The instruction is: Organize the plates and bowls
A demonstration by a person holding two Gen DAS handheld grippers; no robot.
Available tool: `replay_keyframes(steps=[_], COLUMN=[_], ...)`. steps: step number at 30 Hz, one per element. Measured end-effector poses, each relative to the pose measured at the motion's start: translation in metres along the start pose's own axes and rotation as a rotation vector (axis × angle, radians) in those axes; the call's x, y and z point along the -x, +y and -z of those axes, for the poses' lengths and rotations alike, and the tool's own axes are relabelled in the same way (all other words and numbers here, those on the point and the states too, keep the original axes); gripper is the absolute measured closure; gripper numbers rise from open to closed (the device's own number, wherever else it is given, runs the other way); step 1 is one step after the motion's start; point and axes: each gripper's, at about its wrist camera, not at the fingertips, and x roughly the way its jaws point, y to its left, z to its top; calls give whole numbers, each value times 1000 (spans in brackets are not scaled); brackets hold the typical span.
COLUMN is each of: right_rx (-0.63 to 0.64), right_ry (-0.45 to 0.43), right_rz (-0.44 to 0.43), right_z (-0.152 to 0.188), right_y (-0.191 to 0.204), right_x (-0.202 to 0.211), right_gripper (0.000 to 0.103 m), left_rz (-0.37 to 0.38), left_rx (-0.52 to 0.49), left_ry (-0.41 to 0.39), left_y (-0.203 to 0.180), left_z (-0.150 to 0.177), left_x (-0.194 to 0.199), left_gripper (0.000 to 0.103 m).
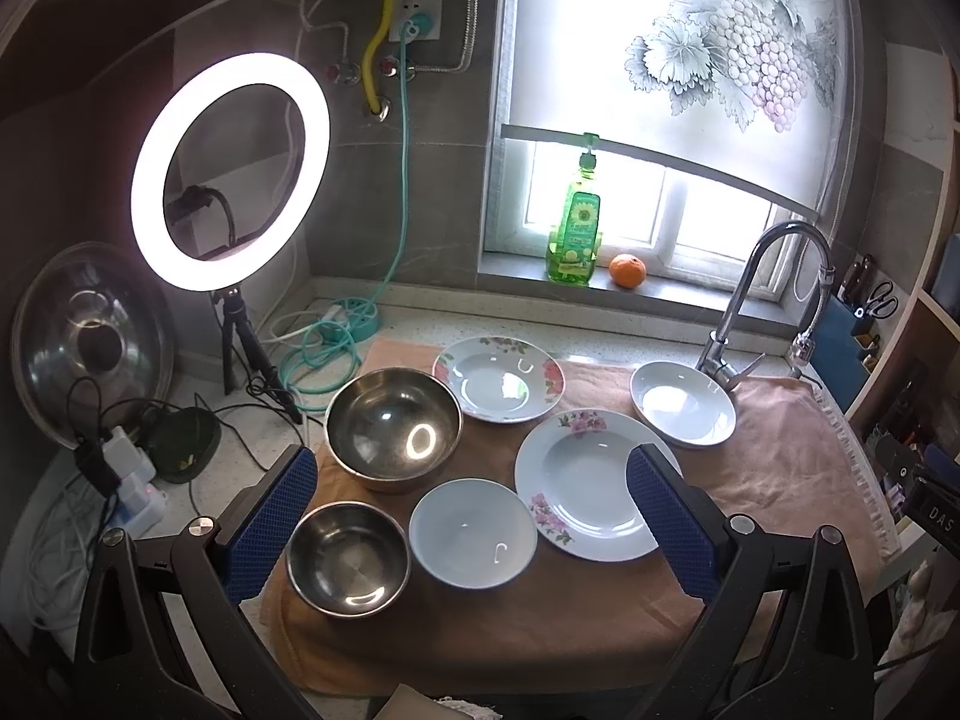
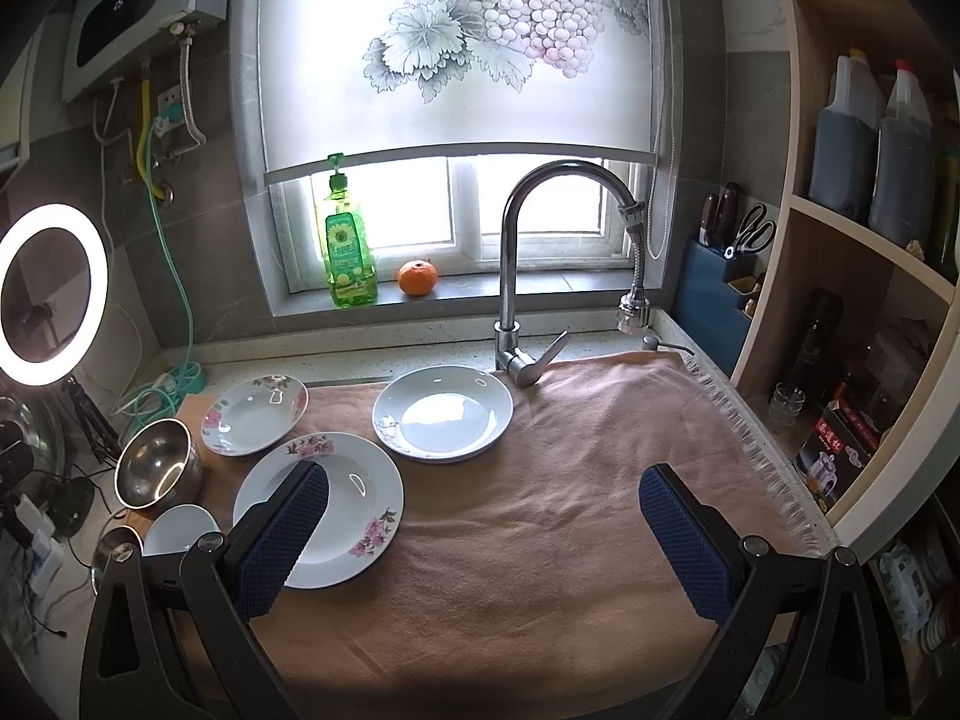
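Left wrist view alone shows both steel bowls whole: large steel bowl (image 1: 393, 427) at 10 o'clock, small steel bowl (image 1: 347, 559) at 8. Right view shows shelves (image 2: 864, 276) at 3 o'clock. Left gripper (image 1: 474, 516) hovers wide open, empty, over plain small plate (image 1: 472, 532). Right gripper (image 2: 485, 531) wide open, empty, above towel (image 2: 540, 510); large floral plate (image 2: 360, 486) at 9. Faucet (image 2: 516, 276) at 12.

I'm looking at grey tiled walls; daylight's coming in under a grape-print blind (image 2: 456, 42), a ring light (image 1: 231, 171) is glowing left, and wooden shelves (image 2: 864, 228) are standing right.
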Motion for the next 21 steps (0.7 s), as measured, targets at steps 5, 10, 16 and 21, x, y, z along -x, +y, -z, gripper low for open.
replay_keyframes(steps=[5, 10, 16, 21], right_rx=[2, 7, 6, 6], right_ry=[1, 1, 0, 1], right_rz=[-1, -4, -5, -6], right_z=[0, -1, -1, -2], right_y=[1, 2, 2, 3], right_x=[-1, -3, -3, -3], right_gripper=[0, 0, 0, 0], left_rz=[2, 6, 8, 8], left_rx=[1, 6, 9, 10], left_ry=[-2, -4, -6, -6], left_y=[0, 1, 1, 1], left_z=[0, -1, -1, -1], left_x=[0, -1, -2, -2], left_gripper=[1, 1, 1, 1])
